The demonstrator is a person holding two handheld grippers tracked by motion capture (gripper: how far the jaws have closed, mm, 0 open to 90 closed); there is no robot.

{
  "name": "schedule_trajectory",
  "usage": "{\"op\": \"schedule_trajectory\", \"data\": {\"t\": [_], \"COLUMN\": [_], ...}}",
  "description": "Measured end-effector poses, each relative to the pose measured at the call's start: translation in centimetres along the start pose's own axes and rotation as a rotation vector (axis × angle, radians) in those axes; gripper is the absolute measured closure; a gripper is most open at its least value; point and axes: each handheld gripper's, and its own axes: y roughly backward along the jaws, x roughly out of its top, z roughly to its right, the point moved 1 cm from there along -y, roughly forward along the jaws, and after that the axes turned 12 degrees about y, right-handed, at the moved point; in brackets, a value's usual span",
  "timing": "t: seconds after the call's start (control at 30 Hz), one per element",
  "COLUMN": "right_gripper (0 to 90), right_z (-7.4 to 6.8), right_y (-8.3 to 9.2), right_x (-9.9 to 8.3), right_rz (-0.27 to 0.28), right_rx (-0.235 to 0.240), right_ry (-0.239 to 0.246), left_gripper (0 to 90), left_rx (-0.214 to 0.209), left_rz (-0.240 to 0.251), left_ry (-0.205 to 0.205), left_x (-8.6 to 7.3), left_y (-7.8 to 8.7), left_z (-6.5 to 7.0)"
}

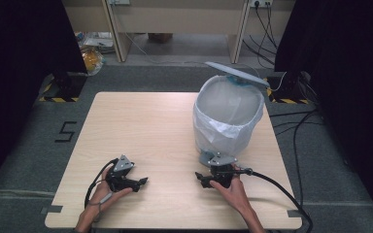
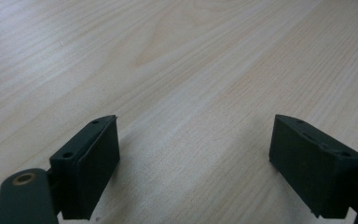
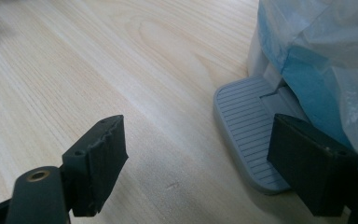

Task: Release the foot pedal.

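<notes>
1. Starting nearest, the left gripper (image 1: 143, 181) lies on the pale wooden table (image 1: 141, 126), left of centre. Its jaws are spread with nothing between them, and it is best left parked there.
2. The right gripper (image 1: 200, 178) sits to the right, jaws apart and empty, just beside the grey ribbed foot pedal (image 3: 247, 135). Its right jaw overlaps the pedal's near edge; whether it presses, I cannot tell.
3. Press squarely on the ribbed middle of the pedal, straight down, so the jaw does not slip off.
4. Beyond it stands the round grey pedal bin (image 1: 228, 121), on the table's right half and lined with a white plastic bag (image 1: 213, 131). Avoid snagging the bag.
5. Farthest, the flat grey lid (image 1: 236, 73) stands raised. Steady pressure should hold it so.
</notes>
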Motion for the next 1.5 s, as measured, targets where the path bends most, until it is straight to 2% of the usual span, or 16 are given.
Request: {"op": "schedule_trajectory", "data": {"t": [0.4, 1.2, 1.5], "right_gripper": [19.4, 19.6, 20.1], "right_z": [0.2, 0.4, 0.7], "right_y": [0.1, 0.4, 1.0], "right_x": [0.0, 0.1, 0.3], "right_rz": [0.015, 0.029, 0.067], "right_rx": [0.016, 0.017, 0.021], "right_ry": [-0.014, -0.025, -0.042], "left_gripper": [15.4, 15.4, 15.4], "left_rx": [0.001, 0.001, 0.001], "left_rz": [0.0, 0.0, 0.0], "left_ry": [0.002, 0.001, 0.003], "left_x": [0.0, 0.0, 0.0], "left_y": [0.0, 0.0, 0.0], "left_z": [0.0, 0.0, 0.0]}}
